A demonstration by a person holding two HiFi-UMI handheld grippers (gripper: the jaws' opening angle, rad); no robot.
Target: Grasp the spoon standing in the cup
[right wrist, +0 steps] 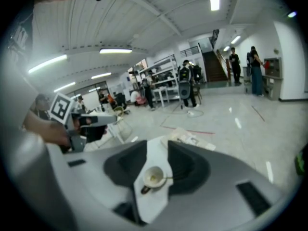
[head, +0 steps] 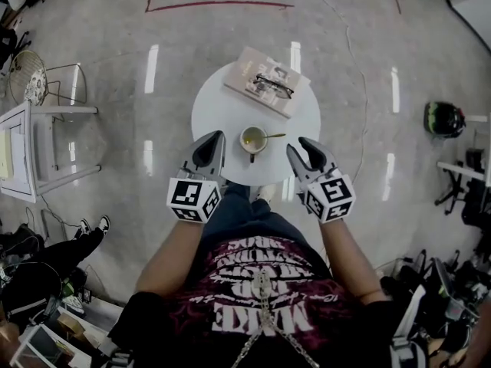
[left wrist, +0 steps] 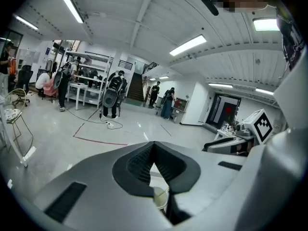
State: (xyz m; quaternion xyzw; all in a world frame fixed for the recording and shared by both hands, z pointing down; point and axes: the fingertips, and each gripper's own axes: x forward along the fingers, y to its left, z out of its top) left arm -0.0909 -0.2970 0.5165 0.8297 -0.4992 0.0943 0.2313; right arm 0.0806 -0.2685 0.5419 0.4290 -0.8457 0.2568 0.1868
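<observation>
A pale cup [head: 252,139] stands on the small round white table [head: 219,106], near its front edge. A gold spoon [head: 273,136] stands in the cup, its handle leaning out to the right. My left gripper [head: 214,138] hovers just left of the cup with its jaws together and nothing between them. My right gripper [head: 301,145] hovers just right of the cup, open and empty. In the right gripper view the cup [right wrist: 153,178] and spoon [right wrist: 169,178] show through the gap of the right gripper [right wrist: 157,147]. In the left gripper view the cup [left wrist: 161,197] peeks below the left gripper [left wrist: 153,146].
An open book [head: 253,73] with black glasses [head: 274,86] on it lies at the table's far side. A white chair [head: 34,140] and a wire chair [head: 28,76] stand at the left, and a helmet [head: 443,119] lies at the right. Several people stand far off.
</observation>
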